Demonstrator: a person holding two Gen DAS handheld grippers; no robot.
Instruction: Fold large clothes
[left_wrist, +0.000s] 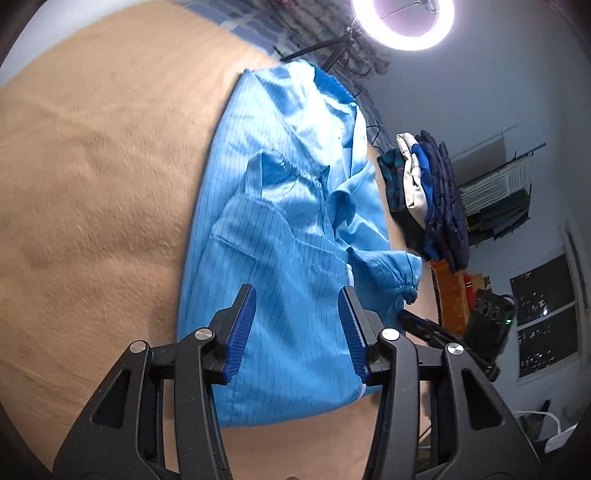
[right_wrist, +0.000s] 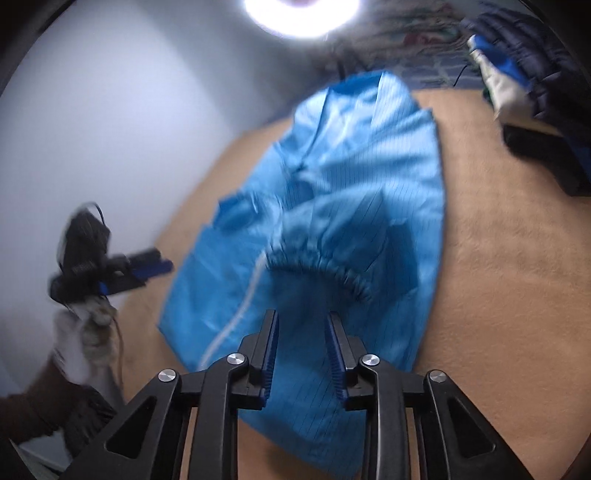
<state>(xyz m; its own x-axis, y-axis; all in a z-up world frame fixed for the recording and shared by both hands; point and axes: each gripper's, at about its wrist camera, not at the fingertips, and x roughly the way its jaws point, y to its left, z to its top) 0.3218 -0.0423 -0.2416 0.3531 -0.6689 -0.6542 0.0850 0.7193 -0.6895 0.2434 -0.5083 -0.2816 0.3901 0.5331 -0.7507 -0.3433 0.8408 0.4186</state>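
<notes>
on tan fleece blanket (left_wrist: 92, 192), light-blue pinstriped garment (left_wrist: 280, 229) half folded; we hold left gripper (left_wrist: 297, 328), right gripper (right_wrist: 301, 350) agape, empty; next: pinch hem.

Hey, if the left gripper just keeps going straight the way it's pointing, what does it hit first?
Most likely the blue garment. The left gripper is open, empty, and aimed along the cloth spread on the tan surface. Depth is unclear, but nothing else shows between its fingers; the stacked clothes sit off to the right.

Ring light (left_wrist: 402, 22) glares overhead; right view blurry, fisheye edges warped.
</notes>
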